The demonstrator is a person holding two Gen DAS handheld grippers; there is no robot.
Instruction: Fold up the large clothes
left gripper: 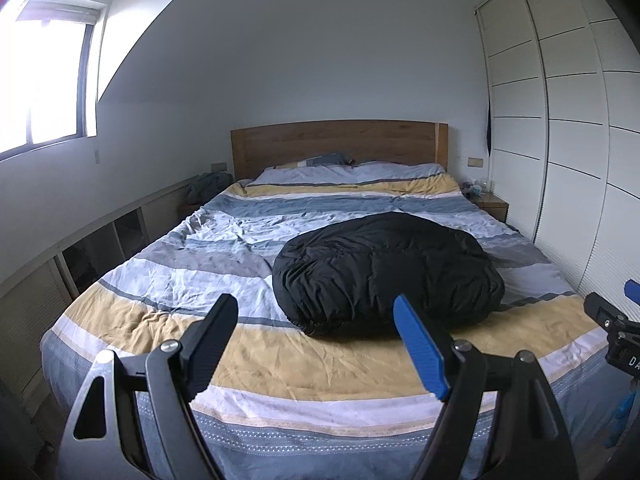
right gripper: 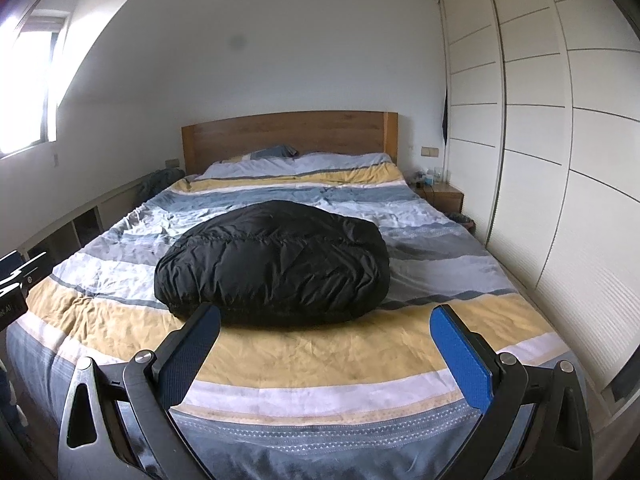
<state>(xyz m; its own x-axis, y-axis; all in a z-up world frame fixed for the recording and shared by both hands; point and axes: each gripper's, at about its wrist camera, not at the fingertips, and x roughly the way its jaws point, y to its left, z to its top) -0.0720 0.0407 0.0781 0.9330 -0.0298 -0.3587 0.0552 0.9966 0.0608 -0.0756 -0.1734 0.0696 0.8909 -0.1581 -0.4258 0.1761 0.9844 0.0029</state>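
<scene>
1. Hand-held gripper left [left gripper: 316, 320] and hand-held gripper right [right gripper: 326, 328] are hovering released, grasping nothing.
2. Black jacket [right gripper: 272, 264] is lying bundled on the bed [right gripper: 320, 364].
3. I am judging folding complete or unstarted; next, approaching its near hem.

Both wrist views face the headboard [left gripper: 338, 145] from the bed's [left gripper: 280, 364] foot.

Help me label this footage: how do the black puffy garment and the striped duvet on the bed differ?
The black puffy garment is one plain dark colour; the striped duvet carries yellow, white, grey and blue bands. The garment is bundled into a rounded, bulging mound, while the duvet lies spread flat. The garment takes up only a patch towards the foot of the bed; the duvet covers nearly the whole bed. Both are wrinkled soft fabric, and neither is touched by a hand-held gripper.
</scene>
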